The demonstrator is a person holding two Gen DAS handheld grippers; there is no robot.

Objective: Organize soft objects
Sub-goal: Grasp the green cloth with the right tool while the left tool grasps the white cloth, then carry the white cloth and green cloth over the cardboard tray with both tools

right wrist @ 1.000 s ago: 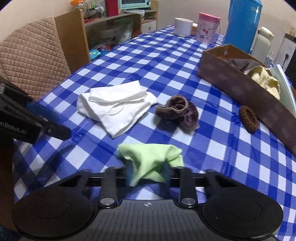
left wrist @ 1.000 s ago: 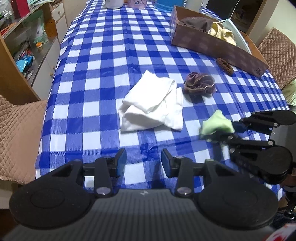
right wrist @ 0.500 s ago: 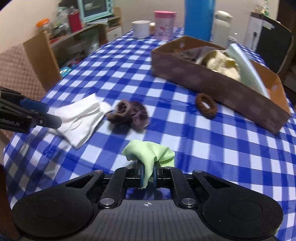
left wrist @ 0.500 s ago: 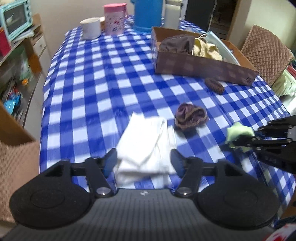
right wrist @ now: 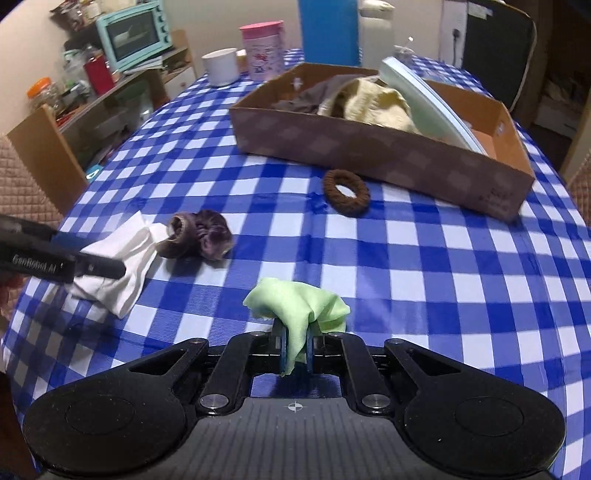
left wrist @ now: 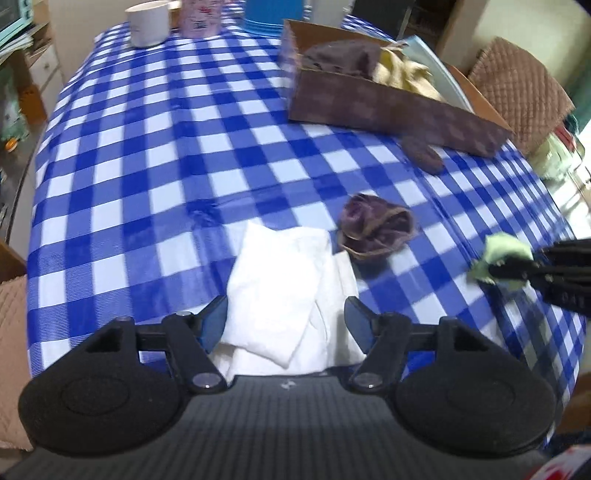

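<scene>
A folded white cloth (left wrist: pixel 280 280) lies on the blue checked tablecloth (left wrist: pixel 147 177). My left gripper (left wrist: pixel 286 319) stands open with its fingers on either side of the cloth's near end, not pressing it. My right gripper (right wrist: pixel 295 349) is shut on a light green cloth (right wrist: pixel 295 302), held just above the table. A crumpled purple scrunchie (right wrist: pixel 201 238) lies beside the white cloth (right wrist: pixel 118 266). A brown ring scrunchie (right wrist: pixel 346 192) rests in front of the brown cardboard box (right wrist: pixel 369 147), which holds a grey cloth, a yellow cloth and a pale blue lid.
A white mug (right wrist: pixel 221 66), a pink canister (right wrist: pixel 263 50) and a blue container (right wrist: pixel 328 29) stand at the table's far end. Quilted chairs (left wrist: pixel 517 88) flank the table. A shelf with a mint toaster oven (right wrist: pixel 131 35) is on the left.
My left gripper's jaws widened and it moved forward over the white cloth. My right gripper carried the green cloth off the table and toward the box, rolling as it went.
</scene>
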